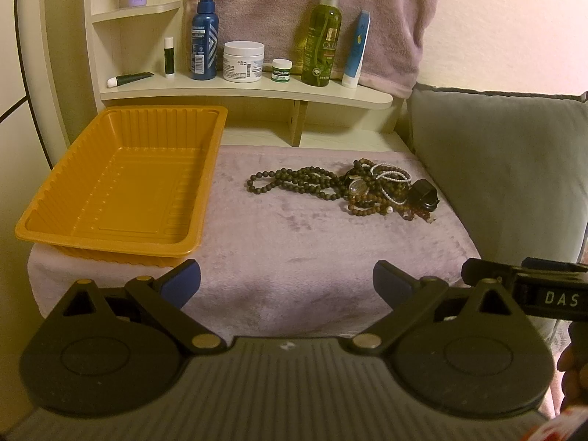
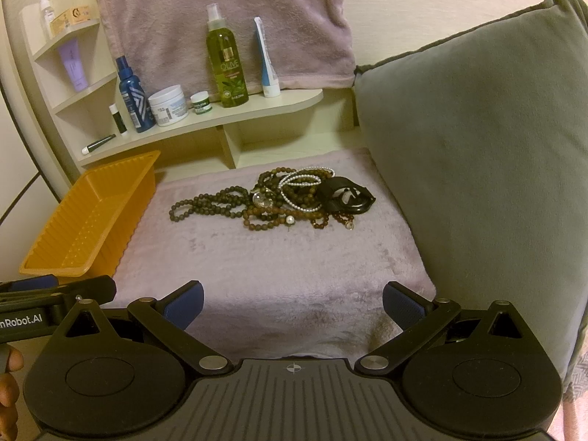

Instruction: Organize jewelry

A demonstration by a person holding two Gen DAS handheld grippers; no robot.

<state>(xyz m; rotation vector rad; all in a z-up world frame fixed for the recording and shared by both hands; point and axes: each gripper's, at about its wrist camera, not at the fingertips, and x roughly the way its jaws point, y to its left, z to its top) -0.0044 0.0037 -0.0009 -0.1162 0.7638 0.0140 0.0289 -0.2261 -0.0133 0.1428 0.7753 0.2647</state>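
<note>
Jewelry pile [image 2: 283, 198] lay on the mauve fleece cloth [image 2: 264, 272], toward its far right part; taken as landmark. Pile was a tangle: long strand of dark round beads [image 1: 290, 180] trailing out leftward, brown bead strand [image 2: 279, 218] along the near edge, pale pearl-like loops [image 2: 305, 183] on top, a clear glassy piece [image 2: 262, 198] near the middle, black ring-shaped item [image 2: 345, 194] touching the pile's right end. Left of the pile, well apart across bare cloth, sat an orange ribbed plastic tray [image 1: 121, 183], upright, nothing in it, its near end overhanging the cloth edge. Right of the pile, just beside it, a grey cushion [image 2: 477, 169] stood as a wall. Behind the pile, a cream shelf [image 1: 257, 90] carried a blue spray bottle [image 1: 204, 36], white cream jar [image 1: 243, 60], small green-lidded jar [image 1: 281, 70], green olive spray bottle [image 1: 325, 40], a blue-and-white tube [image 1: 356, 49], a lip-balm stick [image 1: 168, 55] and a dark tube lying flat [image 1: 130, 79]; a mauve towel [image 2: 220, 18] hung behind them. Nearer than the pile, both tools hovered over the cloth's front edge, touching nothing. Left gripper [image 1: 286, 283]: blue-padded fingers spread wide, holding nothing. Right gripper [image 2: 293, 303]: fingers likewise wide apart, nothing held. Nothing lay between either gripper and the pile, only bare cloth.
</note>
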